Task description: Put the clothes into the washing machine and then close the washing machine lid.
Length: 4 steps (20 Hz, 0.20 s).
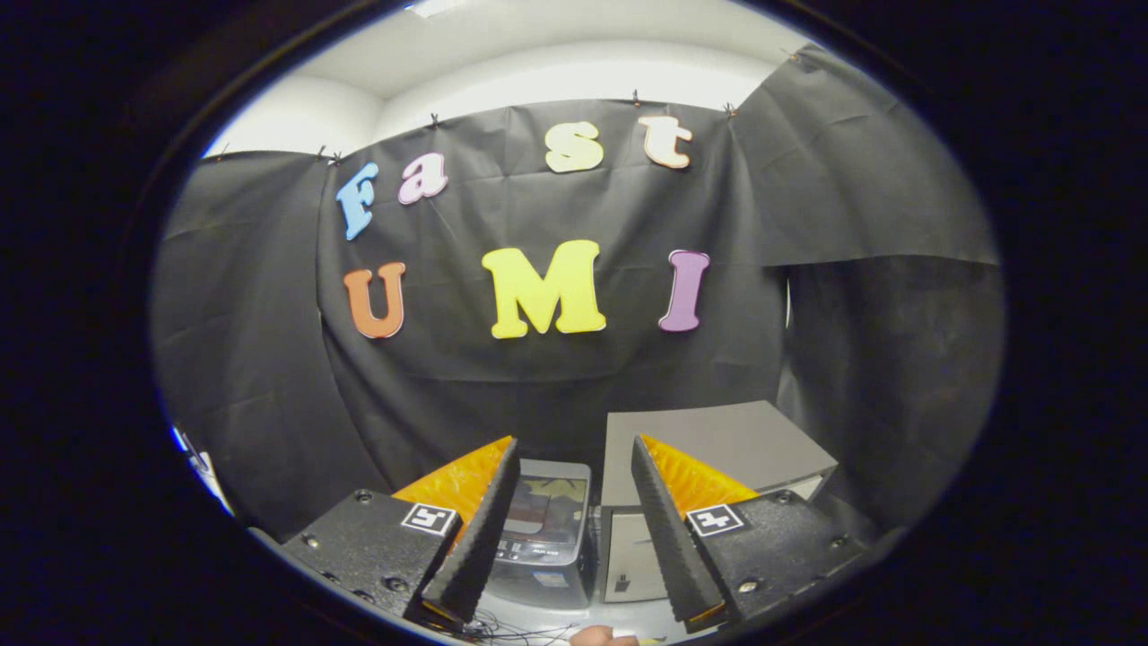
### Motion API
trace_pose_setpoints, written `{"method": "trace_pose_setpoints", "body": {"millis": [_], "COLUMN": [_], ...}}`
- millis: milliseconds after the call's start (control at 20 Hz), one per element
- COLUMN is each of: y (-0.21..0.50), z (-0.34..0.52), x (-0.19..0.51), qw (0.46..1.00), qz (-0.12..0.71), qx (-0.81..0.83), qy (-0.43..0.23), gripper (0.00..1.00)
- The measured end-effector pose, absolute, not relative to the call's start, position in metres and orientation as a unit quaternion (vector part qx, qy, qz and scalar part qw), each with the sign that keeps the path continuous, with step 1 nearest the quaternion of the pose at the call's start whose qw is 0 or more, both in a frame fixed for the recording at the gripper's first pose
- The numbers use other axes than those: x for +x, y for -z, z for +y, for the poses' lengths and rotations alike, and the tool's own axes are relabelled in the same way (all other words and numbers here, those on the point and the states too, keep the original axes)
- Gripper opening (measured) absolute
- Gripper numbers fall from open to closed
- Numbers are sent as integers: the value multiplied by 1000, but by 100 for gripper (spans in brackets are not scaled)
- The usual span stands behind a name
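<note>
Between the spread fingers of the hand-held gripper point(574, 529), wide apart and holding nothing: small washing machine point(547, 529), grey, lid seemingly down over something dark and yellow, possibly the clothes. Just right of it, a grey box point(717, 444). Probably soft, light cloth, best pinched at a bunched fold; lid stiff, better nudged at its front edge.
</note>
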<state>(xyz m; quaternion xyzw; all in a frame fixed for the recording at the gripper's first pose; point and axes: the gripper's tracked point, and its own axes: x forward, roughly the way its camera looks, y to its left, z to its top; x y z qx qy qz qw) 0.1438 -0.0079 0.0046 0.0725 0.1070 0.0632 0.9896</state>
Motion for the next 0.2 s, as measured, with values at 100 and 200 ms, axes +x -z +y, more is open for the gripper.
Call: {"method": "trace_pose_setpoints", "body": {"millis": [100, 200], "y": [-2, 3], "z": [-11, -11], "x": [128, 117], "qw": [992, 993], "qz": [97, 87], "qx": [59, 48], "qy": [-61, -59], "gripper": [79, 79]}}
